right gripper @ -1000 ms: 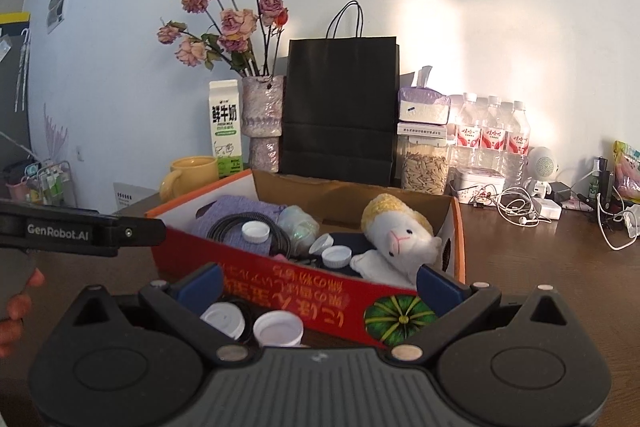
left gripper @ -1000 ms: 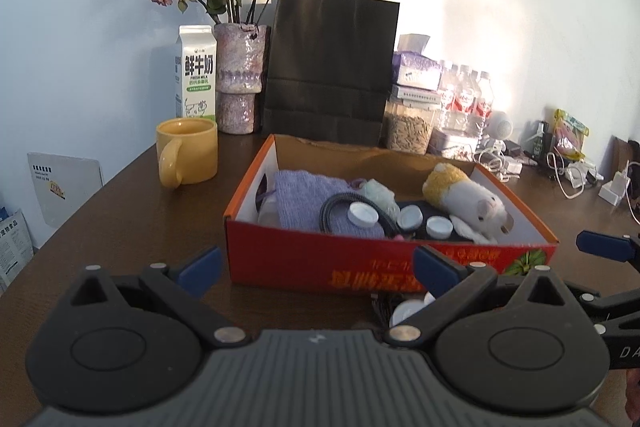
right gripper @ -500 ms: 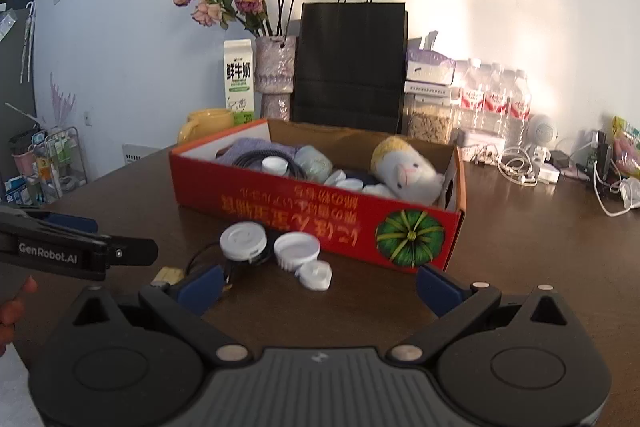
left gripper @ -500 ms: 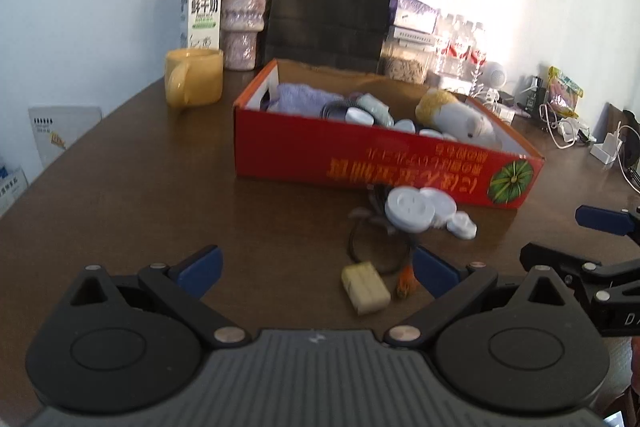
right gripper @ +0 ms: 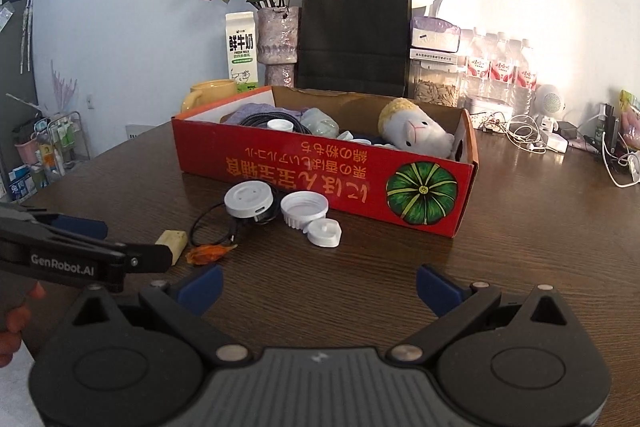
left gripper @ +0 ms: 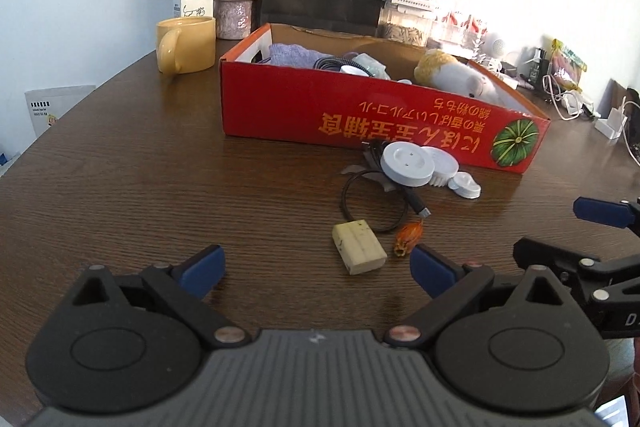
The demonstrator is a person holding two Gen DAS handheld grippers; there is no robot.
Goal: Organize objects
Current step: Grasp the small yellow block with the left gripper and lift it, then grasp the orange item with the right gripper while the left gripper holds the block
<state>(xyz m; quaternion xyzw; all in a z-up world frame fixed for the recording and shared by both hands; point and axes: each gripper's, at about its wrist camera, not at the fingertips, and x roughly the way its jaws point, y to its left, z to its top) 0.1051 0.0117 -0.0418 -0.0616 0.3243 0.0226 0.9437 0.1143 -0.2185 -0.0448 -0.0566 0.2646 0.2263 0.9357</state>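
While both claws gape, the yellow block (left gripper: 359, 241) lies just ahead of the left claw (left gripper: 316, 269).

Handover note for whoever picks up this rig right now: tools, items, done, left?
Left tool: open, empty, above the table. Right tool: open, empty.
Red box already holds a plush sheep, purple cloth, cable and caps.
On the table in front of the box: round white disc, ribbed white lid, small white cap, black USB cable, beige block, orange scrap.
Left: box these.
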